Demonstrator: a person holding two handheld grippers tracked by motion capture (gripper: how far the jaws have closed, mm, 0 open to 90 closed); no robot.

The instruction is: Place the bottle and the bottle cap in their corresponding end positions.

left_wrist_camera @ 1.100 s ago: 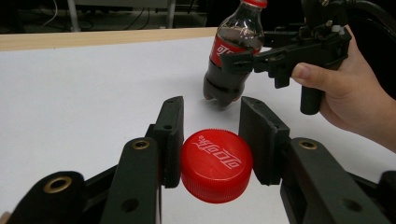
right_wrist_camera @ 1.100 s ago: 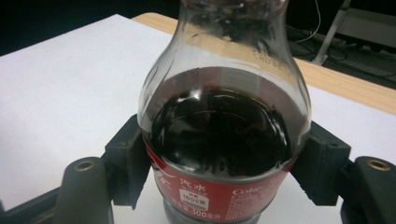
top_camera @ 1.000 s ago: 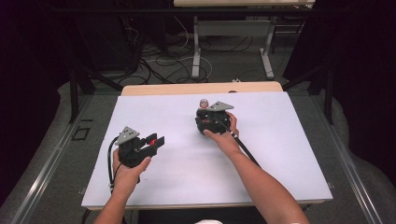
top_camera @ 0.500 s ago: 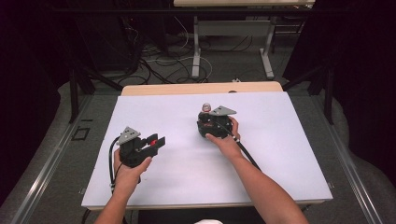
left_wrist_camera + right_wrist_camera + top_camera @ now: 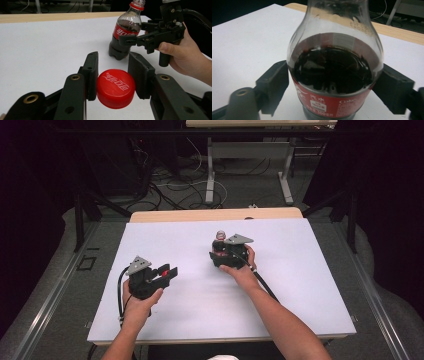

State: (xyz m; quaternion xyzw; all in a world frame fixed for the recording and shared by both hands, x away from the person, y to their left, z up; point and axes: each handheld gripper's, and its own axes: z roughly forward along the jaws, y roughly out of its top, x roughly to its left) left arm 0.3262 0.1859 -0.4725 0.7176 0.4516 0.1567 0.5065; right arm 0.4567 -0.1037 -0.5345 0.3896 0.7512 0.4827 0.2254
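Red plastic sat between the left gripper's (image 5: pixel 116 75) black jaws: the cap (image 5: pixel 116 88), clamped on both sides and held clear of the table (image 5: pixel 37 47), its printed top facing the camera. In the high view that gripper (image 5: pixel 167 271) hovered over the near left part of the white surface, well apart from the other hand's work.

The right gripper (image 5: pixel 329 82) was closed around the bottle (image 5: pixel 334 72), its jaws pressing the labelled waist from either side. The bottle (image 5: pixel 124 32) stood upright on the table, base down, dark cola filling it to about the shoulder, its neck open and threads bare. From above it (image 5: pixel 219 241) rose just beyond the right gripper (image 5: pixel 220 255), near the middle of the table toward the far edge.

Judging by this, the unscrewing looked finished: cap off, bottle steadied. What seemed left was either setting the cap down or bringing it back over the neck; nothing here settled which. Bottle and cap were well apart.
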